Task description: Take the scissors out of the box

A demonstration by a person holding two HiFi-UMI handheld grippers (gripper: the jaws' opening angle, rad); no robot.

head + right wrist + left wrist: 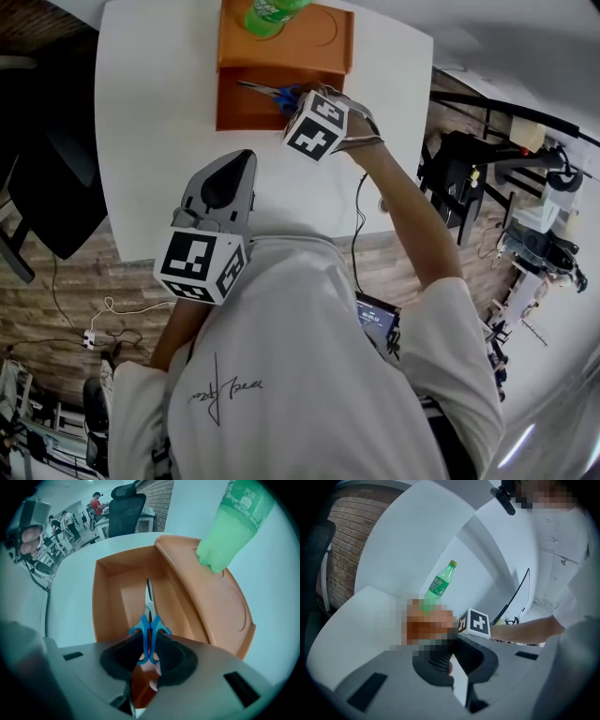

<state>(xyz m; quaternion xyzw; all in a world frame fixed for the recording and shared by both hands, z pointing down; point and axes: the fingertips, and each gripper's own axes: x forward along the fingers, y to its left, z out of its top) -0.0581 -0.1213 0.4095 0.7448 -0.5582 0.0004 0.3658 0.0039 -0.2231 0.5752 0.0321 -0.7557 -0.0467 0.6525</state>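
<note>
Pinching blue handles of scissors (150,625) with right gripper (149,641), blades down inside box (112,597). Holding left gripper (451,656) back, fingers pressed together, empty. May lose slim handles mid-lift if twisted; may topple bottle (232,522) on lid if box gets dragged.

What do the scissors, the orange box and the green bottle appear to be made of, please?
Scissors: the blue handles look like smooth moulded plastic; the thin grey blades are likely steel.
Box: probably matte plastic, given its uniform orange walls and rounded rim, though coated card is possible.
Bottle: translucent green plastic; light passes through it, and it has a printed label.
</note>
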